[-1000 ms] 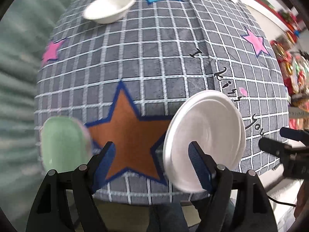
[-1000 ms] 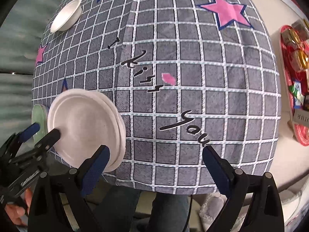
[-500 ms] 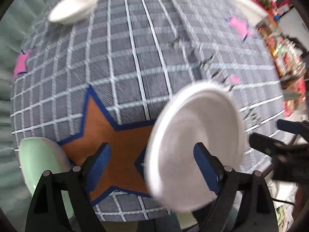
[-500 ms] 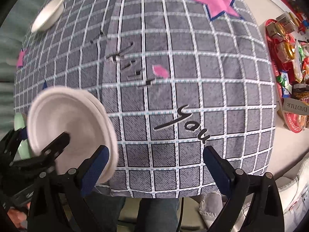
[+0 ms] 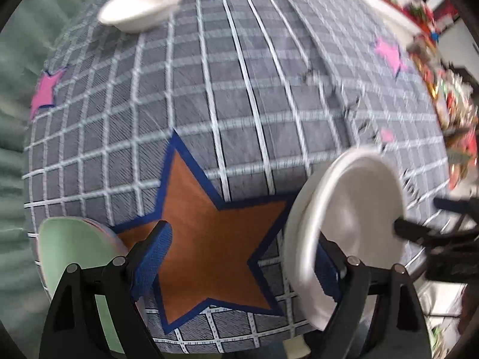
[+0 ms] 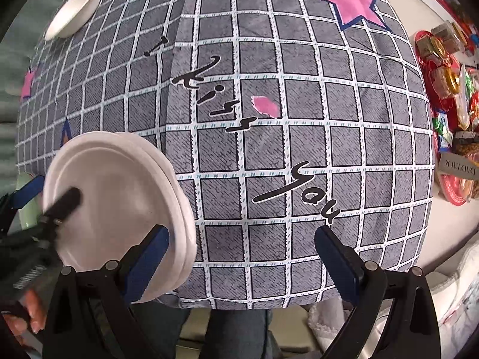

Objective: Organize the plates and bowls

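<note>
A stack of white plates (image 5: 353, 209) (image 6: 113, 197) lies near the front edge of the checked cloth. My left gripper (image 5: 241, 263) (image 6: 46, 196) hangs open over the orange star, with its right finger above the stack's left part and nothing pinched. My right gripper (image 6: 242, 260) (image 5: 431, 215) is open too, and its left finger sits just off the stack's right rim. A pale green plate (image 5: 69, 254) rests at the cloth's front left corner. A white bowl (image 5: 143, 3) (image 6: 74, 9) stands at the far left.
The table's front edge runs just below both grippers, with a person's legs (image 6: 236, 329) behind it. A red tray of wrapped snacks (image 6: 449, 185) stands off the cloth on the right. A green curtain (image 5: 15, 89) hangs at the left.
Both grippers have come down a little toward the cloth. The left gripper's jaws stand wider than a second ago. The plates and the bowl have stayed where they were.
</note>
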### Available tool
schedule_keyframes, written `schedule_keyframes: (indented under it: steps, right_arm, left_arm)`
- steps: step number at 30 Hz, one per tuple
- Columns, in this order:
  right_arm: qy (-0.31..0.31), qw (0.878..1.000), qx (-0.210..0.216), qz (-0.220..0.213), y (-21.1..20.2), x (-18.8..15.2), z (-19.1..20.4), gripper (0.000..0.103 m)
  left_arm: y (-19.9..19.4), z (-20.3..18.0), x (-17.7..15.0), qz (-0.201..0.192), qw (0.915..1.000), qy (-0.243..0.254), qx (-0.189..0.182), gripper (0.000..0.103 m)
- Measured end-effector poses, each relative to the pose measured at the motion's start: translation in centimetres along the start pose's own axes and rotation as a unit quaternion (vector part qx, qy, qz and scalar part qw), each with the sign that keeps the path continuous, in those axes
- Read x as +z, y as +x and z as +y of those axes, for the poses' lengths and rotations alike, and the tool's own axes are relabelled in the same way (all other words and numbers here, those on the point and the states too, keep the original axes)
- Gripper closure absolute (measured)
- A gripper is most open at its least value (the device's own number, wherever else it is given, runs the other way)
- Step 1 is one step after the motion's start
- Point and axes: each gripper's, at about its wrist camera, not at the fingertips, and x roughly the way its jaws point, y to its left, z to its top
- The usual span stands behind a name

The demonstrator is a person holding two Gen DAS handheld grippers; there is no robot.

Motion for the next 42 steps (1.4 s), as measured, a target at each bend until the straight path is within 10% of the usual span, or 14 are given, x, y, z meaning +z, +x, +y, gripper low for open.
schedule_keyframes:
  steps: [9, 19, 26, 42]
  right_arm:
    - [-0.005, 1.000, 0.006, -0.022, -1.8, 0.8, 0.2, 0.004]
    - [-0.051, 0.996, -0.068, 0.006, 0.9, 1.1, 2.5, 0.001]
    - [-0.024, 0.999, -0.021, -0.033, -3.1, 1.0, 0.8, 0.001]
    - [-0.061, 0.995, 0.013, -0.076, -10.4, 9.4, 6.5, 0.001]
  left_arm:
    - [-4.1, 1.4, -0.1, -0.059, 0.9978, -0.015, -0.028, 0.014]
    - [2.2, -1.5, -0.3, 0.017, 0.9989, 0.044, 0.004, 0.016]
    - [-4.3, -0.2, -0.3, -0.027, 0.9977, 0.033, -0.053, 0.021]
    - [-5.5, 7.2, 4.0, -0.060, 0.9972, -0.045, 0.003, 0.019]
